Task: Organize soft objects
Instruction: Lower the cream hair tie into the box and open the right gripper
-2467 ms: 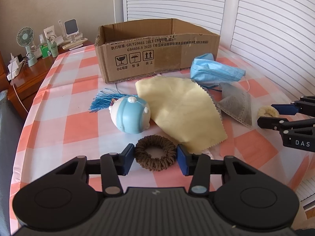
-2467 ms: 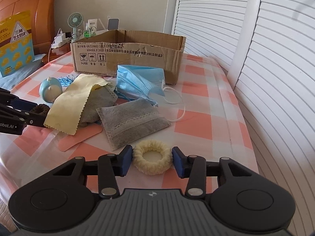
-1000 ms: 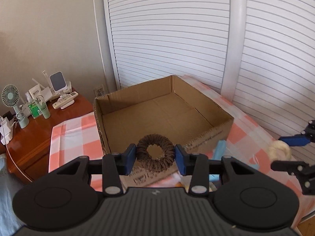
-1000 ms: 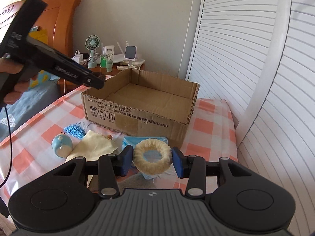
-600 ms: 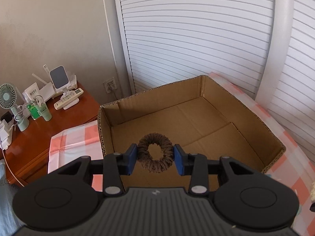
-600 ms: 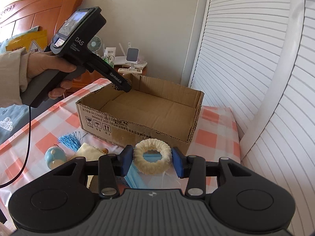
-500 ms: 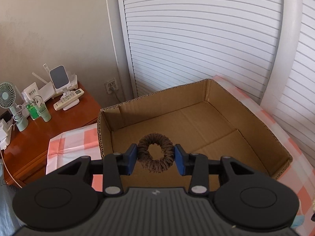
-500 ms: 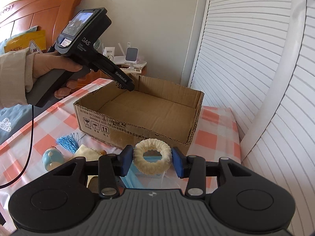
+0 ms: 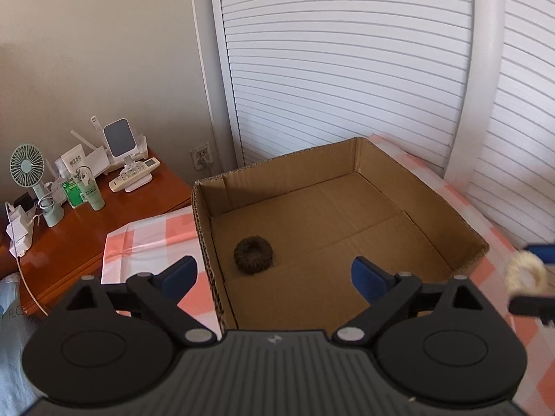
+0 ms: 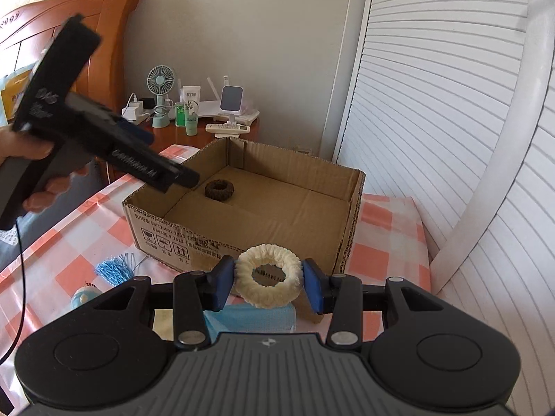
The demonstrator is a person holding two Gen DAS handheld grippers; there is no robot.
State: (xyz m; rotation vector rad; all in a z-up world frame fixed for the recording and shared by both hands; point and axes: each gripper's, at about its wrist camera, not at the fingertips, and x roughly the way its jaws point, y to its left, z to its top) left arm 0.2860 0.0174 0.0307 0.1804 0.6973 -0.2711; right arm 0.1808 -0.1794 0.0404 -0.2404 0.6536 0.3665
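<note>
The open cardboard box stands on the checked table. A brown hair scrunchie lies on the box floor near its left wall; it also shows in the right wrist view. My left gripper is open and empty above the box's near edge. My right gripper is shut on a cream scrunchie and holds it in the air in front of the box. The cream scrunchie also shows at the right edge of the left wrist view.
A blue tassel, a blue round toy and a blue face mask lie on the table before the box. A wooden nightstand with a fan and bottles stands at the left. Louvred doors stand behind.
My left gripper has opened and the brown scrunchie has dropped onto the box floor. My right gripper has kept hold of the cream scrunchie, near the box front.
</note>
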